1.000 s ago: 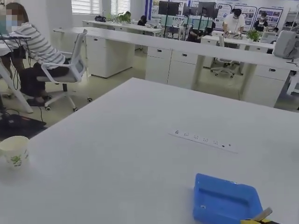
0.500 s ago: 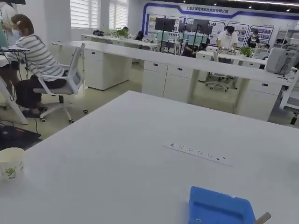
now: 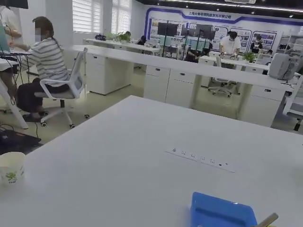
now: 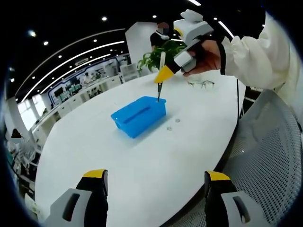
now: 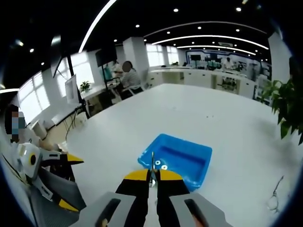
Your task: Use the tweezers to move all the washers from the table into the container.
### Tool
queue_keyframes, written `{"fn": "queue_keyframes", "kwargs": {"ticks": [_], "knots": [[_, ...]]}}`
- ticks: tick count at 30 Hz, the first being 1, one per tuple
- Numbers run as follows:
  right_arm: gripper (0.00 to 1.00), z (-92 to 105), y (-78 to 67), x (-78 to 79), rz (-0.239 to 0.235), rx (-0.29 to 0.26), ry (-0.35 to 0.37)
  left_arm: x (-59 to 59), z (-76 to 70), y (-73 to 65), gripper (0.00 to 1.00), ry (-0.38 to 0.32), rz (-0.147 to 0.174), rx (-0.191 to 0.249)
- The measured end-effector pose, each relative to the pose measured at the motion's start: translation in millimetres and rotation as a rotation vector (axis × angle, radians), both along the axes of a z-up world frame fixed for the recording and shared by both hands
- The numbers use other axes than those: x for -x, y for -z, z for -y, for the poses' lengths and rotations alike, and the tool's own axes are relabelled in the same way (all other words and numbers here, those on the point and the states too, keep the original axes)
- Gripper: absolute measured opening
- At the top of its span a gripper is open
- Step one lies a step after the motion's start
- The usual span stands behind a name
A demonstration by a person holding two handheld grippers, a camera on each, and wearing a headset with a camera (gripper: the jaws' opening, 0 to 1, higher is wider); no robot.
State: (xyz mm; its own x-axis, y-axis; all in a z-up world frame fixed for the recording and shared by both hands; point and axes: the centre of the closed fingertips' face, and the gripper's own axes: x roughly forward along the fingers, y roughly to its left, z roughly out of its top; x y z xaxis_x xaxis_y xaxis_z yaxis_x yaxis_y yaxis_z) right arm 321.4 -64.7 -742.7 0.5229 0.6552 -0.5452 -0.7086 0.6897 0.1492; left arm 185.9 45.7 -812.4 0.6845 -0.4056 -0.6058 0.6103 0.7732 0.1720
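Observation:
The blue container [image 4: 138,115] sits on the white table [image 4: 94,146], and two small washers [image 4: 169,128] lie on the table just beside it. My right gripper [image 4: 187,45], held in a hand, is shut on the tweezers [image 4: 160,78]; their tip hangs over the container's far end. In the right gripper view the tweezers [image 5: 152,165] stick out between the closed jaws of my right gripper [image 5: 152,177] toward the container [image 5: 189,153], which holds a few washers [image 5: 161,165]. My left gripper [image 4: 154,182] is open, low and well back from the container. The container [image 3: 222,213] sits at the head view's bottom edge.
A paper cup [image 3: 10,166] stands at the table's left edge and a power strip [image 3: 201,159] is set into the table's middle. Eyeglasses [image 4: 200,83] and a potted plant [image 4: 161,54] are beyond the container. A mesh chair [image 4: 265,156] is beside the table. People sit at other desks.
The head camera has tilted up, so the container has slid down to the picture's bottom edge. Nothing on the table has visibly moved.

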Motion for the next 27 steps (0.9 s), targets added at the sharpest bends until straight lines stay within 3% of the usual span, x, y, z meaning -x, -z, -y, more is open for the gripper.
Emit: {"fn": "queue_keyframes", "kwargs": {"ticks": [6, 16, 22, 27], "knots": [[0.01, -3.1, -1.6, -7.7, 0.005, -0.003, 0.004, 0.6, 0.2, 0.5, 0.86, 0.002, -0.002, -0.001], [0.01, -11.0, 1.6, -35.3, 0.009, -0.015, 0.023, 0.8, 0.1, 0.8, 0.86, -0.001, -0.005, 0.001], [0.01, -13.7, 16.8, -50.1, -0.029, -0.023, 0.041, 0.9, -0.2, 0.3, 0.86, -0.001, -0.002, -0.003], [0.01, -18.0, 29.7, -56.9, -0.036, 0.01, 0.041, 1.2, 0.1, 1.0, 0.86, 0.001, -0.005, -0.002]]}}
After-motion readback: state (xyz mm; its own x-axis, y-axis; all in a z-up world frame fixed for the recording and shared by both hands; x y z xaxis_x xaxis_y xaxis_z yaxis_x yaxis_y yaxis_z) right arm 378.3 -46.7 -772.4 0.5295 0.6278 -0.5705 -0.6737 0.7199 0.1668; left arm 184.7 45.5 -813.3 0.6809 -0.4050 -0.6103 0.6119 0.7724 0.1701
